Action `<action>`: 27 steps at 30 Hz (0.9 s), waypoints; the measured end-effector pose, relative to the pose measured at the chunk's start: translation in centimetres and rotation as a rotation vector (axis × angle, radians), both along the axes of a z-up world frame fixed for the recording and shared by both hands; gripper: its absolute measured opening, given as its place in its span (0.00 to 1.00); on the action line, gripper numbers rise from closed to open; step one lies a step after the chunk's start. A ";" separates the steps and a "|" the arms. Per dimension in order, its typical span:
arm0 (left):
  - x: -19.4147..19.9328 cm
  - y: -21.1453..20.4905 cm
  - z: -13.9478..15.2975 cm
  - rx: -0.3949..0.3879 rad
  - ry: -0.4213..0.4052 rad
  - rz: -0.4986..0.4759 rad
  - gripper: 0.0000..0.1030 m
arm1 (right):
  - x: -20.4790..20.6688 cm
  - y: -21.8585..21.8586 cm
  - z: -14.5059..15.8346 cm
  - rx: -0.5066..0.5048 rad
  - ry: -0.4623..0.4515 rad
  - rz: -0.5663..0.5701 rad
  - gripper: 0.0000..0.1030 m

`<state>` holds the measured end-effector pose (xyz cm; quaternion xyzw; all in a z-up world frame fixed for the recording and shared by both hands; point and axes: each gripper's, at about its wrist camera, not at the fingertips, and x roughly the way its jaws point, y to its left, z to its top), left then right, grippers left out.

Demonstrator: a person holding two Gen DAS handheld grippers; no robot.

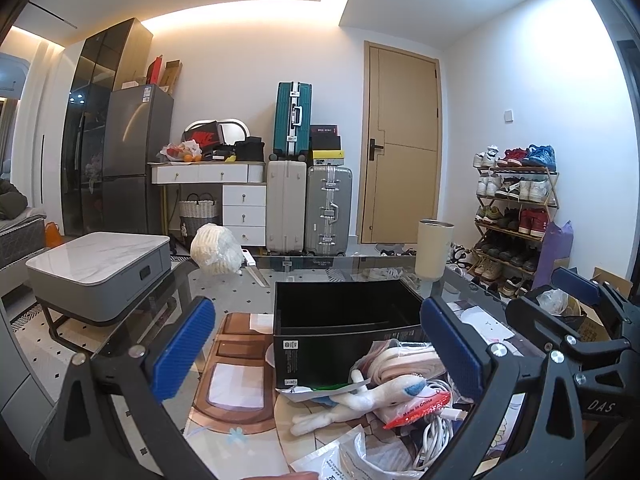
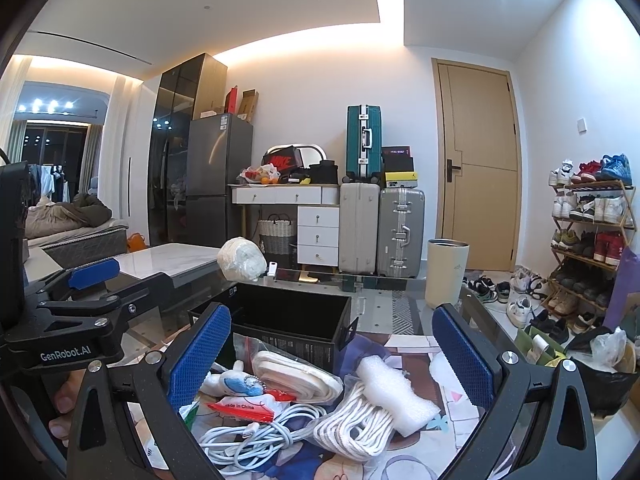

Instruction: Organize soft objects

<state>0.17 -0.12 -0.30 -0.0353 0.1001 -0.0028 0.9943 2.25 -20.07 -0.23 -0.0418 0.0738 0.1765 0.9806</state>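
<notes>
From the left wrist view, the left gripper (image 1: 320, 344) hangs above the glass table (image 1: 168, 288) with its blue fingers (image 1: 182, 348) spread wide and nothing between them. Just beyond stands an open black box (image 1: 344, 320), upright, its inside dark. Against the box's near wall lies a heap of soft things: a white plush toy (image 1: 360, 400) with a blue patch, a bagged roll of cream strap (image 1: 404, 360) touching the box, and a red packet (image 1: 420, 404) over a white cable (image 1: 432, 436). The other gripper shows at the right edge. A cream cup (image 1: 434, 248) stands further back on the glass.

From the right wrist view, the right gripper (image 2: 332, 356) is likewise spread wide and empty, over the same heap. Between its fingers (image 2: 200, 352) lie a coiled white rope (image 2: 352, 424), a piece of white foam wrap (image 2: 392, 392) touching the rope, and the cable beside them. The left gripper sits at the left, with fingertips of a hand (image 2: 60, 412) below it.
</notes>
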 end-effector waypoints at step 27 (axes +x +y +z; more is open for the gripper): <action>0.0 0.5 0.2 -0.046 0.034 -0.046 1.00 | 0.4 -0.2 0.1 -0.010 0.001 -0.005 1.00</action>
